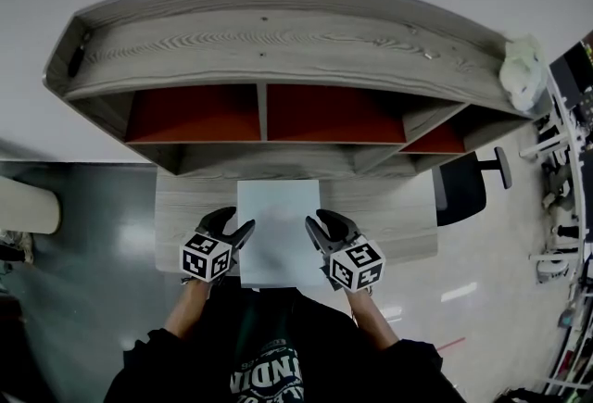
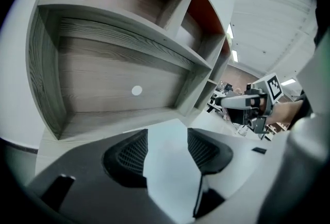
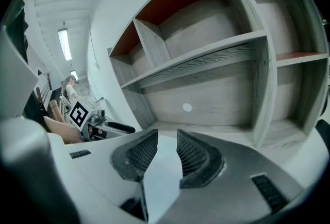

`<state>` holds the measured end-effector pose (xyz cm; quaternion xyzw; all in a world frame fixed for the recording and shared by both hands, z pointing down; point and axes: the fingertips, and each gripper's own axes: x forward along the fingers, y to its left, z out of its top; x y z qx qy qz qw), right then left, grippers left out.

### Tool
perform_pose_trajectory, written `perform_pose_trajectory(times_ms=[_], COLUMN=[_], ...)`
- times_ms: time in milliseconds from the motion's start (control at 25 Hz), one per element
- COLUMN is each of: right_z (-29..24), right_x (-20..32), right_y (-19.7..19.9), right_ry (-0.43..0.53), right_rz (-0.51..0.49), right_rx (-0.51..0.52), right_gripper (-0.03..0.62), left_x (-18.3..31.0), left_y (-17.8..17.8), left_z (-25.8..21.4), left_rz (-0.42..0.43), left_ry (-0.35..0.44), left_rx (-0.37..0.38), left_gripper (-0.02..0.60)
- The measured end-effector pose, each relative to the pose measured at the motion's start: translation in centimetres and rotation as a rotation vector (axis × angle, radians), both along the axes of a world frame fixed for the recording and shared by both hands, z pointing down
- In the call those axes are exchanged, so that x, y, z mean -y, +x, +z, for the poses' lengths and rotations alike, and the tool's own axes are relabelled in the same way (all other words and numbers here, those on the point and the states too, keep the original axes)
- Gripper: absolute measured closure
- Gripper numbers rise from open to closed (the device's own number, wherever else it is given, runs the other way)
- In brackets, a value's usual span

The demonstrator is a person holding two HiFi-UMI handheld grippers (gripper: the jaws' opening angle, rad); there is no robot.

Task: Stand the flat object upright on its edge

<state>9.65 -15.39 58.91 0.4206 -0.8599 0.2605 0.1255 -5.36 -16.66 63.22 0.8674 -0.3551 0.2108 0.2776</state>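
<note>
Both hands are reaching forward, tipping down. The left gripper (image 1: 234, 227) and right gripper (image 1: 322, 223) are keeping their jaws apart, pinching nothing. The white board (image 1: 278, 244) is lying flat between them, its long side pointing away toward the shelf (image 1: 278, 49).

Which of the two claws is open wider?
The left gripper: the gap between its jaws is clearly broader than the right gripper's, whose jaws stand closer together, though also apart.

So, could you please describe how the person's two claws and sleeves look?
The left claw and right claw have black jaws with grid-ribbed pads, each carrying a cube of black-and-white square markers. The person wears a dark, short-sleeved top with pale lettering.
</note>
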Motion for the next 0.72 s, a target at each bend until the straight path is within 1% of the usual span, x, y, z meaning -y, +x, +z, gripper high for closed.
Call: perform_pose_trajectory(times_ms=[120, 240, 320, 400, 480, 600, 720], right_z=[0.7, 1.8, 2.8, 3.9, 5.3, 7.7, 10.0], right_x=[-0.3, -0.6, -0.8, -0.9, -1.2, -1.7, -2.2], right_y=[0.2, 0.4, 0.8, 1.4, 2.0, 2.9, 3.4], right_ry=[-0.028, -0.071, -0.101, -0.131, -0.171, -0.238, -0.294], right_rz=[-0.011, -0.032, -0.039, -0.033, -0.017, 0.006, 0.01], right_rx=[0.007, 0.033, 0.044, 0.053, 0.067, 0.079, 0.087], right_gripper=[0.48, 0.424, 0.394, 0.381, 0.374, 0.367, 0.364], left_x=[-0.2, -0.5, -0.8, -1.0, -1.3, -1.7, -2.3], left_y=[-0.1, -0.1, 0.0, 0.0, -0.1, -0.2, -0.3], left_z=[0.7, 1.4, 1.9, 2.5, 3.3, 4.6, 5.7], left_rz=[-0.005, -0.009, -0.015, -0.022, -0.018, -0.01, -0.014], left_ry=[-0.019, -0.044, -0.075, -0.105, -0.125, -0.149, -0.186], left_rx=[0.02, 0.023, 0.008, -0.006, 0.003, 0.031, 0.032], left_gripper=[0.326, 0.297, 0.279, 0.257, 0.241, 0.232, 0.232])
